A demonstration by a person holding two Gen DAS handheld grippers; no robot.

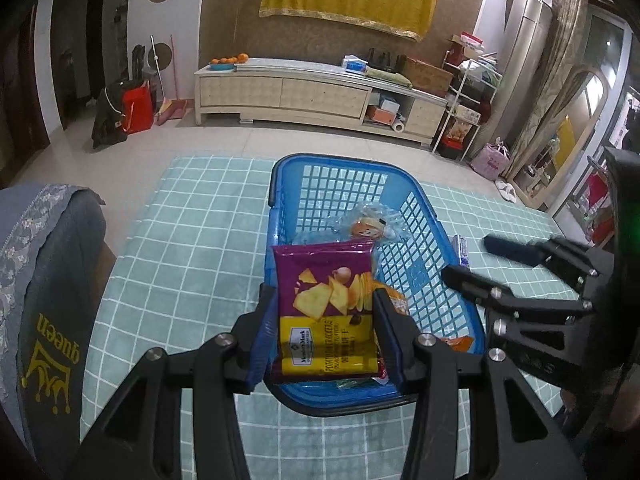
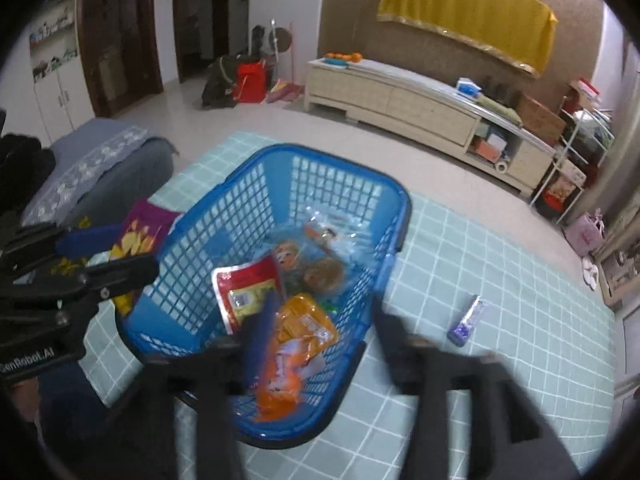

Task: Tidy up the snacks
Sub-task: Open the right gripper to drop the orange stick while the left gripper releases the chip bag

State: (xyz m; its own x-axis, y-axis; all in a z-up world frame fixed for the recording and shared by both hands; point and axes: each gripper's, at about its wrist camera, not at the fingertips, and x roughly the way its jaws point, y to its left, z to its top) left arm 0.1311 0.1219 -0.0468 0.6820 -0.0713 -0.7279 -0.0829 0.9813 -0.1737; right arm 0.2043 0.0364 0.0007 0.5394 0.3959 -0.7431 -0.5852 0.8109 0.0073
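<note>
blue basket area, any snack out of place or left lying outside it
Yes: a small purple packet lies alone on the checked mat, to the right of the blue basket, while the other loose snacks are inside. The purple chip bag is also outside, clamped in the left hand-held gripper above the basket's near end.

My left gripper [image 1: 324, 316] sits low and centred in its own view, both fingers pressed flat against the sides of the purple and yellow chip bag [image 1: 326, 312], which stands upright between them. My right gripper [image 2: 320, 332] is blurred in its own camera, fingers spread wide with nothing between them. From the left view it reaches in from the right, jaws parted.
</note>
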